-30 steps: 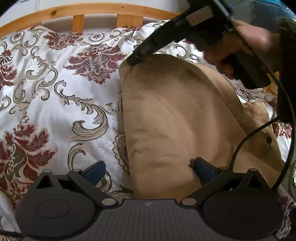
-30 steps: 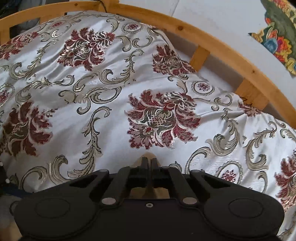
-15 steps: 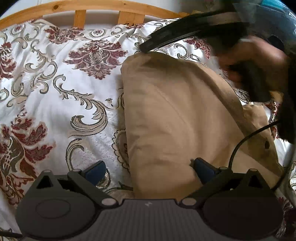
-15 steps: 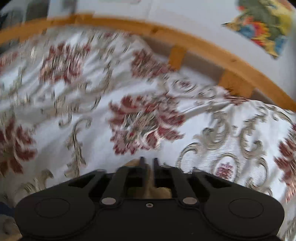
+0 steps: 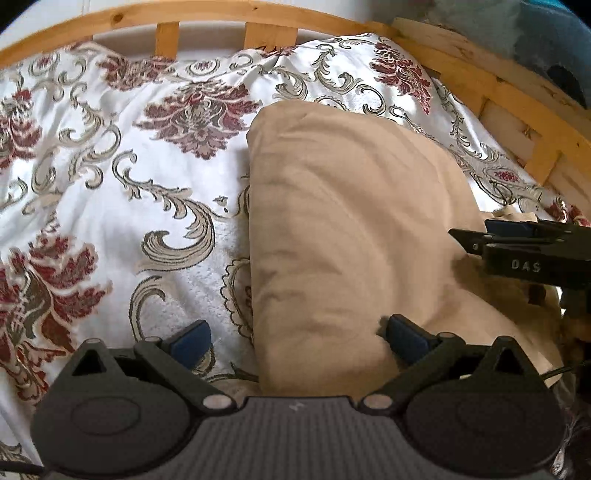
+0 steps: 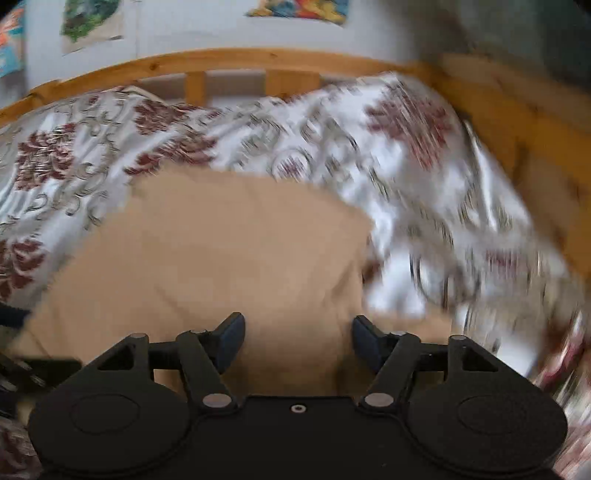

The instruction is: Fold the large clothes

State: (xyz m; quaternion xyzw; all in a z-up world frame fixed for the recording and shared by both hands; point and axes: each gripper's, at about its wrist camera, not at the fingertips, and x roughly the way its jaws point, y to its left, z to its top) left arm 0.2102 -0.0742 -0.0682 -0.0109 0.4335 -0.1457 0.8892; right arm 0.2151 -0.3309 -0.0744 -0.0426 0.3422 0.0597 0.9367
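The left gripper has its fingers spread wide, the blue pads standing on either side of the near edge of a tan garment; one pad sits over the bedspread, the other rests against the cloth's right part, and nothing is pinched between them. The right gripper has its fingers part-way apart and opening, with tan cloth lying below the gap but not pressed by either pad. In the left wrist view the right gripper comes in from the right edge, low over the garment — white letters on its black body read "DAS".

The garment lies folded into a long, thick panel on the bed, its left edge straight and its far corner rounded, with more tan cloth bunched at the right. Under it spreads a white satin bedspread patterned with dark red flowers and grey-gold scrolls. A wooden bed frame with short slats curves round the far side. Beyond it, on a pale wall, hang colourful pictures — too blurred to read.
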